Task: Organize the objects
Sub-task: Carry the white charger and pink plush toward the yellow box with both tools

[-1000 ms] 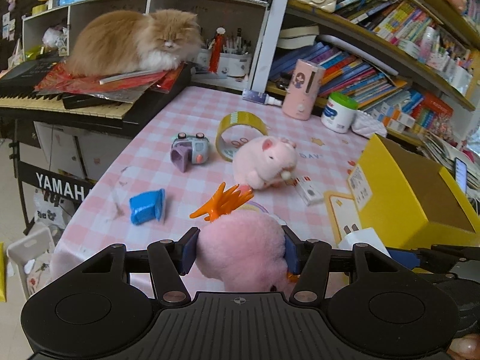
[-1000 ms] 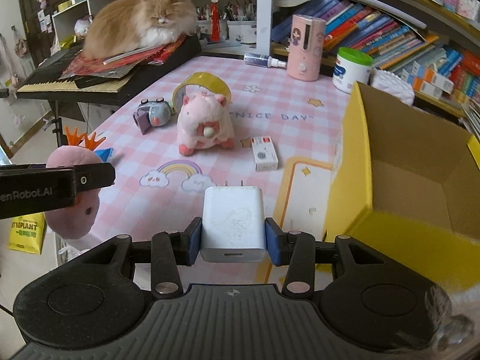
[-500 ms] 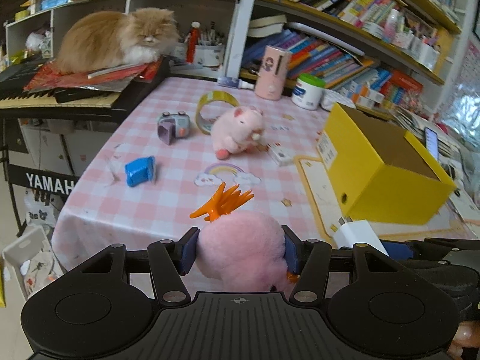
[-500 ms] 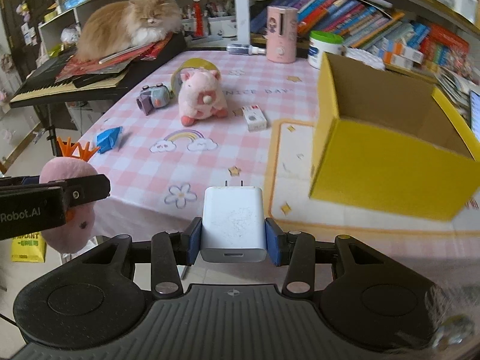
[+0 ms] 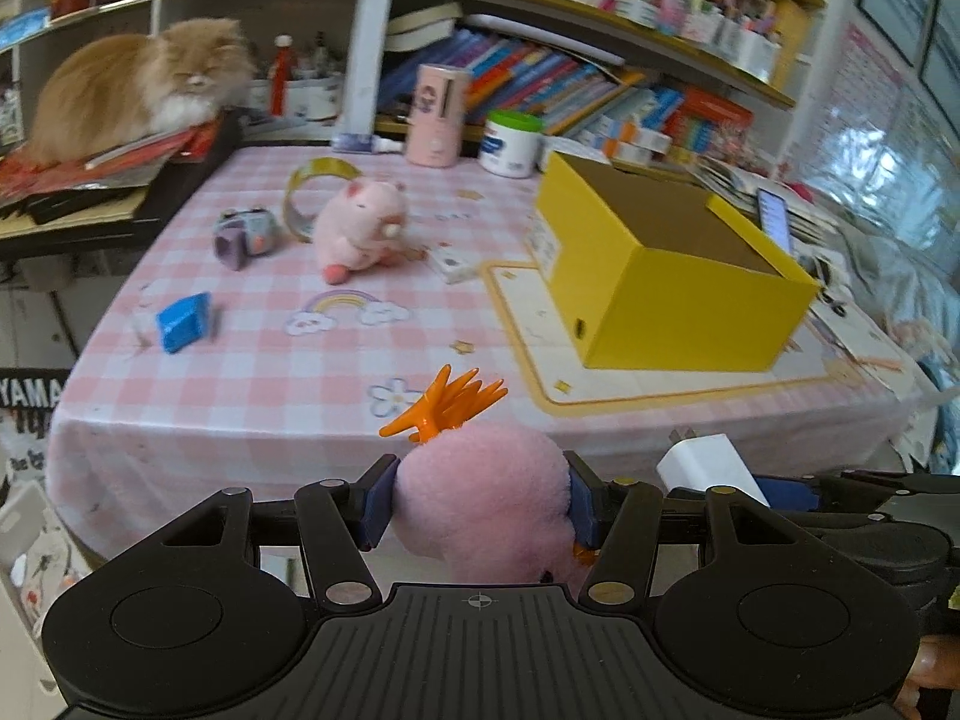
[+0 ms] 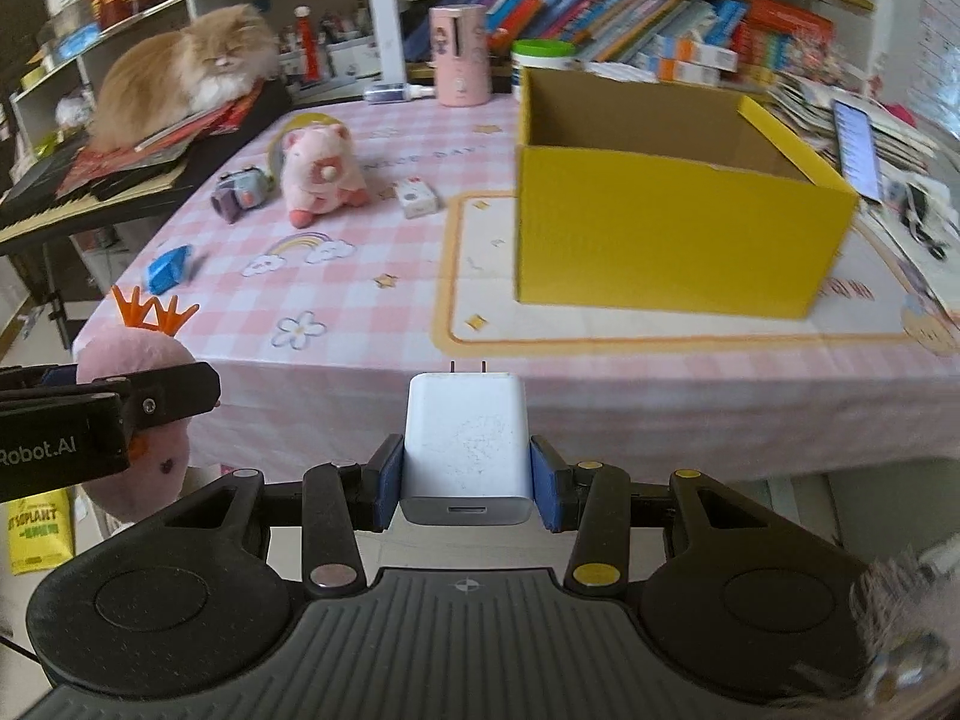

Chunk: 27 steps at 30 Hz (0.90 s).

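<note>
Right now both tools hover off the bench's (image 6: 600,372) near edge: the left tool (image 5: 480,501) pinches a pink plush (image 5: 480,492), the right tool (image 6: 467,474) pinches a white charger (image 6: 465,438). The yellow box (image 6: 660,228) lies ahead-right of both, nearer the right tool.

This is a room in a home. A fluffy cat (image 6: 186,75) sleeps on a piano keyboard (image 6: 78,192), shelves are full of books (image 6: 600,18), and soft toys lie on a table (image 6: 372,300) with a pink checked cloth
</note>
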Each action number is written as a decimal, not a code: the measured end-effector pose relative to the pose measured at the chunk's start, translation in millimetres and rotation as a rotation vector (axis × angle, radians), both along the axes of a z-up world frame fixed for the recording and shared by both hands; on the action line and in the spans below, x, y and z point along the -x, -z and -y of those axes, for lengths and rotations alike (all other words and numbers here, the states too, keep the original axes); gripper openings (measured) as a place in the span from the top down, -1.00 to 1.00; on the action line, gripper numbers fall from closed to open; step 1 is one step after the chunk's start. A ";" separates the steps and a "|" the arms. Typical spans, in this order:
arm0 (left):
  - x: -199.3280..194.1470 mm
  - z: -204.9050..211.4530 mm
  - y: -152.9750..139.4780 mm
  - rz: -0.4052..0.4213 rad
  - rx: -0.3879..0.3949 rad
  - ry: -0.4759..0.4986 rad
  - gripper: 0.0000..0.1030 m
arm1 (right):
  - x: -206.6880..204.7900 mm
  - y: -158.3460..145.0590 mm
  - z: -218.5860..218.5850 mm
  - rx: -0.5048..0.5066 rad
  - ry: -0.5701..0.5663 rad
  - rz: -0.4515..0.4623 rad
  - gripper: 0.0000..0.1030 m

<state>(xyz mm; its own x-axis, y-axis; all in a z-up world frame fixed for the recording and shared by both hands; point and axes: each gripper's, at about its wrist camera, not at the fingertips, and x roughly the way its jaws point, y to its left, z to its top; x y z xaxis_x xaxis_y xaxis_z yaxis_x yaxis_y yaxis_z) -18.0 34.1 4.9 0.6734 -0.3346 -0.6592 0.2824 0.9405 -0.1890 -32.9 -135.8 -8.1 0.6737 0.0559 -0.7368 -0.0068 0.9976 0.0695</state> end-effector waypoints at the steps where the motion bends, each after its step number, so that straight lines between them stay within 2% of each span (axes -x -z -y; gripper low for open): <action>1: 0.4 2.6 0.0 -0.001 0.000 0.013 -0.07 | 2.6 0.0 2.6 0.000 0.013 -0.003 0.21; 9: 2.1 22.5 3.0 -0.010 0.003 0.105 -0.07 | 20.2 2.5 22.5 0.002 0.112 -0.023 0.21; 27: -3.4 65.0 -0.2 -0.003 0.008 0.232 -0.07 | 38.5 3.0 59.6 0.009 0.255 -0.037 0.21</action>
<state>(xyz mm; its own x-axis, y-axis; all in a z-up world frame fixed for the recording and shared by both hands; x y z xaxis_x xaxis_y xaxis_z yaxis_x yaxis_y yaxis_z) -14.6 -31.0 5.1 0.5759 -0.4858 -0.6575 0.4907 0.8487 -0.1973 -71.3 -195.4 -11.1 0.6380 -0.1189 -0.7608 0.2477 0.9672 0.0565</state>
